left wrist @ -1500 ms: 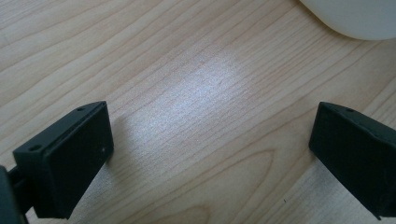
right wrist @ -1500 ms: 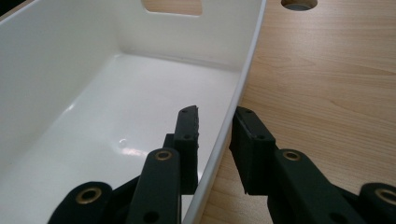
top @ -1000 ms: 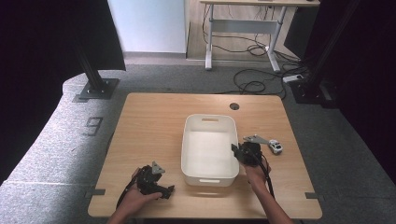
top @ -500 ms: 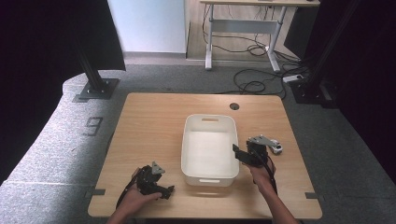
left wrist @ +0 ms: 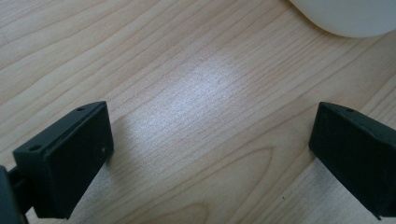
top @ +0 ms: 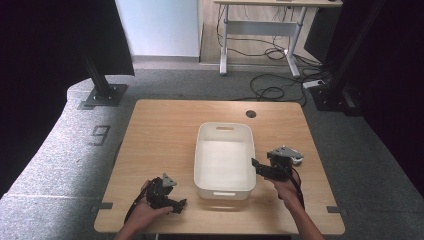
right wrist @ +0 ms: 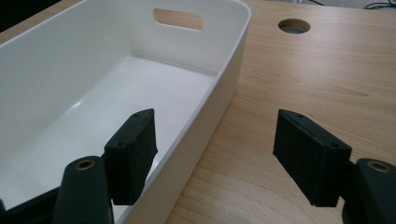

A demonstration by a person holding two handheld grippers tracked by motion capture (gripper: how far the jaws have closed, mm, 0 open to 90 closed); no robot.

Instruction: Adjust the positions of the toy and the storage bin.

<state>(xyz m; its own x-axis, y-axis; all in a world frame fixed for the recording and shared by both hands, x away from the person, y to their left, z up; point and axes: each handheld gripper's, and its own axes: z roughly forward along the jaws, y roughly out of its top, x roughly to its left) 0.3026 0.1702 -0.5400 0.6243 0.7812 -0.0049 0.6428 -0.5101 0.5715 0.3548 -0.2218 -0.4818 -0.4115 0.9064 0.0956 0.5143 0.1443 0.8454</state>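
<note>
A white plastic bin [top: 224,185] with handle slots stands mid-table and holds nothing [right wrist: 140,84]. My right gripper [top: 262,161] hovers at the bin's right wall. It is open and its jaws have just been opening. In the right gripper view [right wrist: 219,154] one jaw hangs over the bin's inside and the other over the wood. The wall runs between them untouched. My left gripper [top: 176,199] rests at the near left, open over bare wood [left wrist: 210,144], with the bin's corner [left wrist: 345,18] just beyond.
A small grey-white object [top: 295,159] lies on the table [top: 165,130] just right of my right hand, too small to identify. A round cable hole [top: 251,114] sits near the far edge. Beyond the table are cables and a desk frame on the floor.
The right gripper's jaws have spread from shut to wide, and that hand has drawn slightly back toward the near edge. The left gripper and the bin have stayed put.
</note>
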